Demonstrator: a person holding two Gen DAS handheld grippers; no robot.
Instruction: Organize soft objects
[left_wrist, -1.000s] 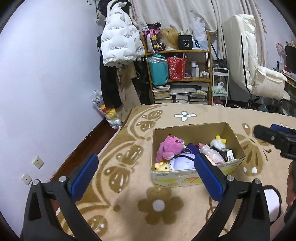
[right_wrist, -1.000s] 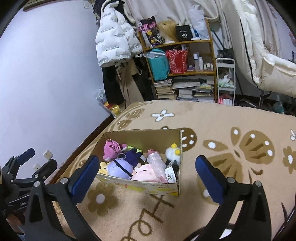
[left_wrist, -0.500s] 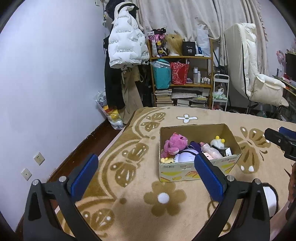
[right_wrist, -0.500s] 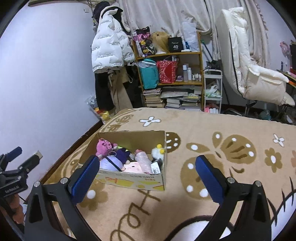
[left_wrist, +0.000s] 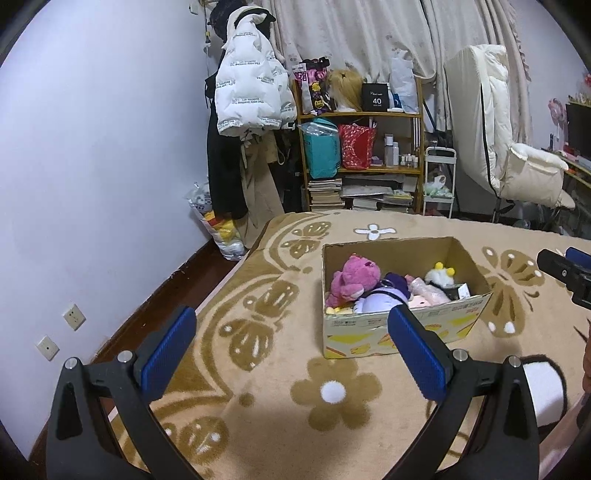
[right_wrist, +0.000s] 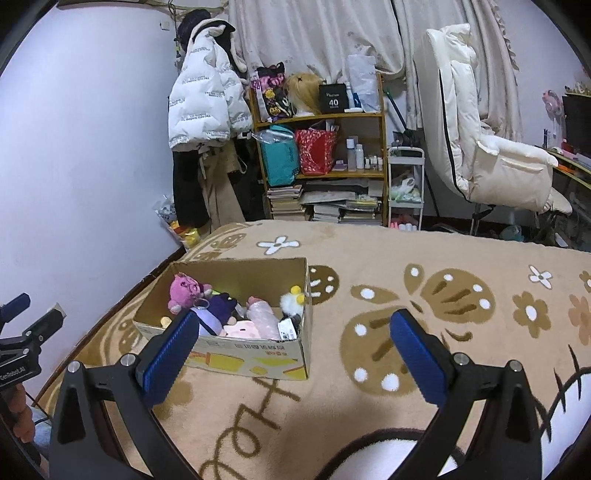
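A cardboard box (left_wrist: 458, 254) (right_wrist: 255, 273) sits on a beige flowered blanket (left_wrist: 280, 391) (right_wrist: 424, 254). Inside lie several plush toys: a pink bear (left_wrist: 354, 277) (right_wrist: 184, 291), a purple plush (left_wrist: 380, 297) (right_wrist: 216, 308), a pale pink one (left_wrist: 424, 291) (right_wrist: 260, 319) and a white one with yellow tips (left_wrist: 439, 275) (right_wrist: 293, 301). My left gripper (left_wrist: 290, 334) hangs open and empty, short of the box's near left corner. My right gripper (right_wrist: 295, 334) is open and empty too, held back from the box's near right corner.
A wooden shelf (left_wrist: 360, 162) (right_wrist: 325, 162) with bags and books, hanging coats (left_wrist: 251, 96) (right_wrist: 205, 107) and a white padded chair (left_wrist: 495, 140) (right_wrist: 476, 140) stand beyond the bed. A bare wall (left_wrist: 92, 166) and dark floor strip (left_wrist: 162, 295) run along the left.
Both grippers have drawn back and up from the box, which now looks smaller and farther. Both stay open and empty.
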